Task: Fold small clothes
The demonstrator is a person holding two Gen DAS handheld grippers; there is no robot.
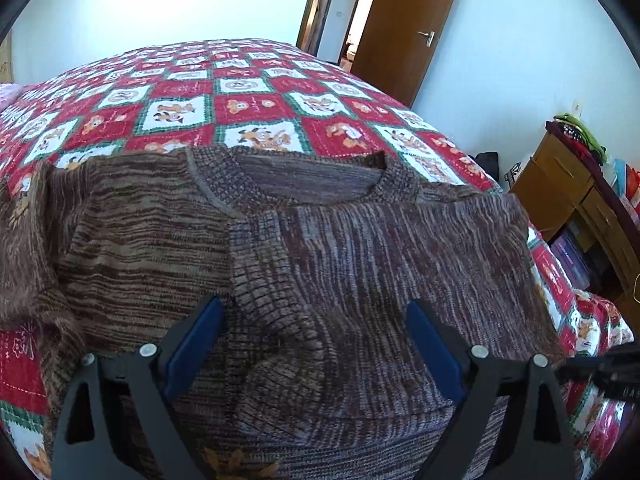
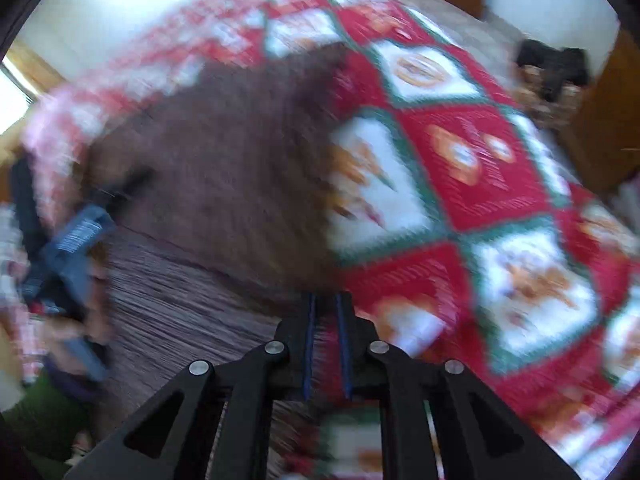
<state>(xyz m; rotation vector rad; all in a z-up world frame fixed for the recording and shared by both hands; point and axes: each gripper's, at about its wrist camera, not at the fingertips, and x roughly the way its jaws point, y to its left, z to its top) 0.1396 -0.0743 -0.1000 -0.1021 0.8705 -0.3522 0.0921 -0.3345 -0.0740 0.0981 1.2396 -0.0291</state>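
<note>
Left gripper (image 1: 316, 344): black frame, blue pads (image 1: 192, 344), jaws spread wide, nothing pinched between them, poised over the near part of the sweater (image 1: 360, 248). Right gripper (image 2: 327, 320): jaws drawn nearly together; the picture is too blurred to tell whether any cloth sits in the slim gap. Sweater: brown marled knit, lying on the bed (image 1: 248, 92), one sleeve folded across the chest, round neckline on the far side, a fuzzy darker piece at its left edge. Bed: covered by a red, white and green checked quilt with cartoon figures. Beyond, to the right: wooden cabinet (image 1: 560, 184) with clothes piled on top. Farthest: brown door (image 1: 404, 28) bearing a red paper emblem.
</note>
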